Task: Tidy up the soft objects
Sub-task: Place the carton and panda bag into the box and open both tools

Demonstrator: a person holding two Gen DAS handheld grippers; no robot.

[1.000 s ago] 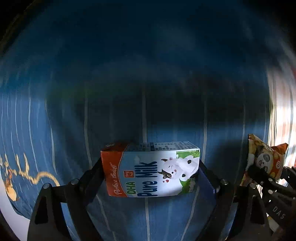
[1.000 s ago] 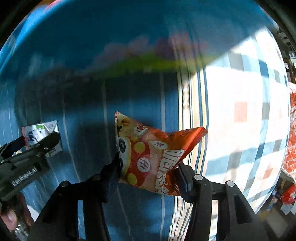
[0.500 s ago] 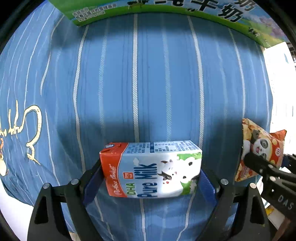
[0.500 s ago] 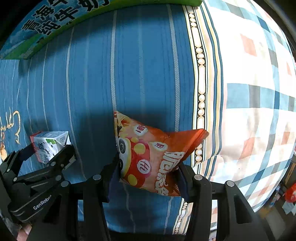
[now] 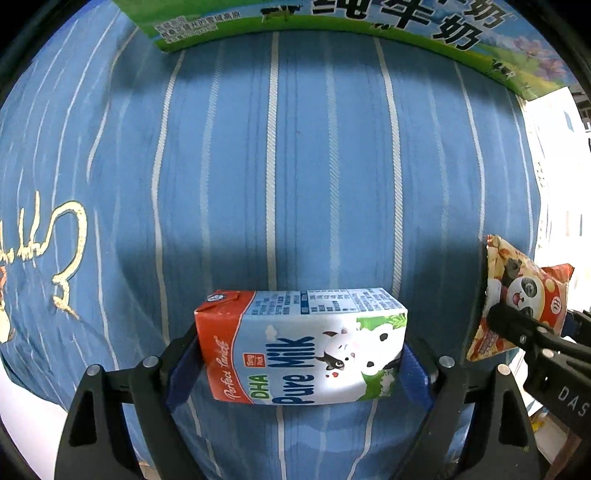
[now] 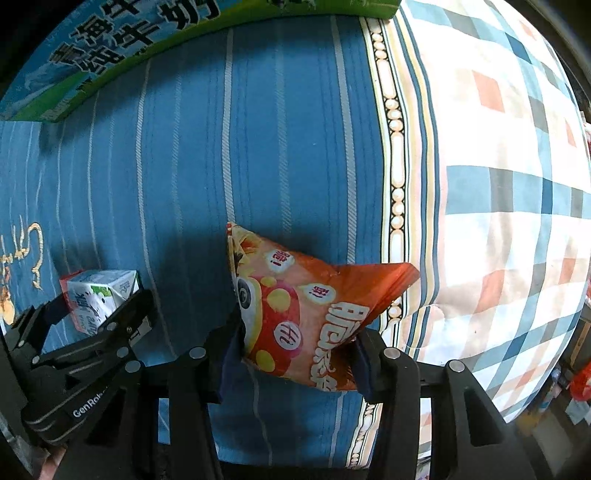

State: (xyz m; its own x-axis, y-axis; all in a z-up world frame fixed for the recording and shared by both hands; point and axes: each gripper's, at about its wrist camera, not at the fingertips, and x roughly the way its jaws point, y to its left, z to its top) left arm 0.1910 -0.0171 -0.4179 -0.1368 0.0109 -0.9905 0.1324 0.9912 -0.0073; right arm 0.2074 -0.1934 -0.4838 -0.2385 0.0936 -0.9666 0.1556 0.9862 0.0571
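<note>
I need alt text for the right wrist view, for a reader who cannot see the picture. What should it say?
The right gripper clamps an orange snack bag above a blue striped bedspread. At lower left, the left gripper holds a small milk carton. A large green and blue box lies along the top edge, and a checked quilt fills the right side.

Striped bedding [image 5: 303, 177] ahead clear; green carton [image 5: 332, 22] blocks far edge.

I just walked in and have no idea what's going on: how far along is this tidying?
Nothing looks put away yet. In hand: the left gripper clamps a milk carton, and the right gripper, whose jaws just closed further, pinches a snack bag, both over the blue striped cloth. Left: setting both down, perhaps by the big green box.
</note>
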